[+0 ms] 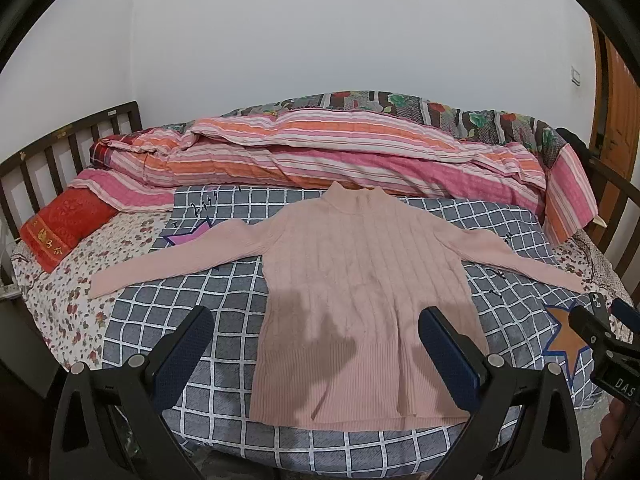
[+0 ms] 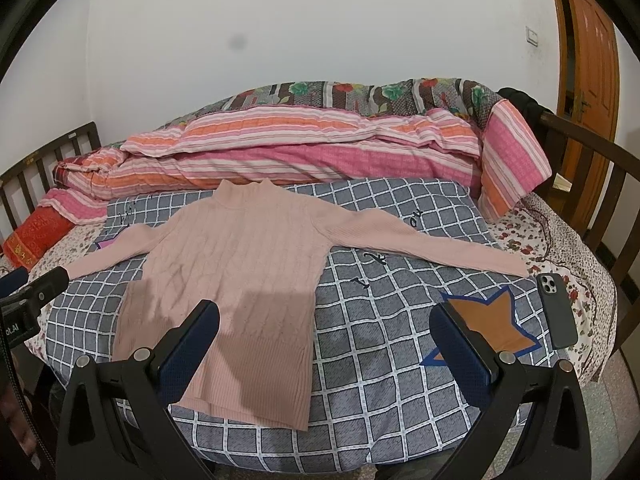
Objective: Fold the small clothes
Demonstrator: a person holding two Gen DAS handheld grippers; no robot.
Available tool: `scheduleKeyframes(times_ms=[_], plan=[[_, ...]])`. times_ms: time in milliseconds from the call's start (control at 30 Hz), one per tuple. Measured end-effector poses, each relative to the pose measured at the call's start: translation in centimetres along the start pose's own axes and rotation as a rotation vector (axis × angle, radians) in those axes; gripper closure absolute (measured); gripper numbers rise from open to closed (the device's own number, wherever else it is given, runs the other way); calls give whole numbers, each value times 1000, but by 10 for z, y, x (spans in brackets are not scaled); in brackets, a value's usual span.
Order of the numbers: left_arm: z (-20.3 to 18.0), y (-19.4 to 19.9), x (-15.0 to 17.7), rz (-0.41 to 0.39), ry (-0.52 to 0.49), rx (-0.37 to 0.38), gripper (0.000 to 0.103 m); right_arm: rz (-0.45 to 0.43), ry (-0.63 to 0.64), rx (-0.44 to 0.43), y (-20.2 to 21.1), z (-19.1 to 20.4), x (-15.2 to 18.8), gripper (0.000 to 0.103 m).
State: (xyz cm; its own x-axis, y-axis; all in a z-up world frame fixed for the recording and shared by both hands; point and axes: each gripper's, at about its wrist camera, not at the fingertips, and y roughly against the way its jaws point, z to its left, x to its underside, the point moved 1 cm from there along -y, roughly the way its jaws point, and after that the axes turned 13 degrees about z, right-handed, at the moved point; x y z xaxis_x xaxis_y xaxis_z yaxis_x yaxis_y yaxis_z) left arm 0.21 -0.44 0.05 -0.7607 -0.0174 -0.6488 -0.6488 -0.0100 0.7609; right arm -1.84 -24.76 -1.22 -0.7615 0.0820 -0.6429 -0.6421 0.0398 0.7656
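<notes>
My left gripper (image 1: pixel 316 352) hangs above the near edge of the bed, jaws spread wide, nothing between them, aimed level and forward over the hem of the pink sweater (image 1: pixel 360 292). My right gripper (image 2: pixel 326 350) same deal, jaws spread wide and empty, held beside the left one, pointing across the bed with its left finger (image 2: pixel 188 348) over the sweater's lower right side and its right finger (image 2: pixel 464 344) over the orange star print (image 2: pixel 488 320). Sweater lies flat, face up, on the grey checked blanket (image 1: pixel 192 304), collar toward the wall, both sleeves stretched out sideways, hem nearest me, unfolded. Shadows of both grippers fall on its lower half. Dark phone (image 2: pixel 556 312) lies on the bed right of the star, near the right sleeve cuff. Striped pink and orange quilt (image 1: pixel 328 152) is bunched along the wall behind the collar, red pillow (image 1: pixel 64 224) at far left by the wooden headboard (image 1: pixel 52 156)
</notes>
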Motion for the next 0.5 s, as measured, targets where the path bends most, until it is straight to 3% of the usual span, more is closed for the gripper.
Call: scheduleKeyframes(times_ms=[500], plan=[[8, 17, -5, -32, 11, -4, 0, -16, 4, -19, 12, 4, 1, 0]])
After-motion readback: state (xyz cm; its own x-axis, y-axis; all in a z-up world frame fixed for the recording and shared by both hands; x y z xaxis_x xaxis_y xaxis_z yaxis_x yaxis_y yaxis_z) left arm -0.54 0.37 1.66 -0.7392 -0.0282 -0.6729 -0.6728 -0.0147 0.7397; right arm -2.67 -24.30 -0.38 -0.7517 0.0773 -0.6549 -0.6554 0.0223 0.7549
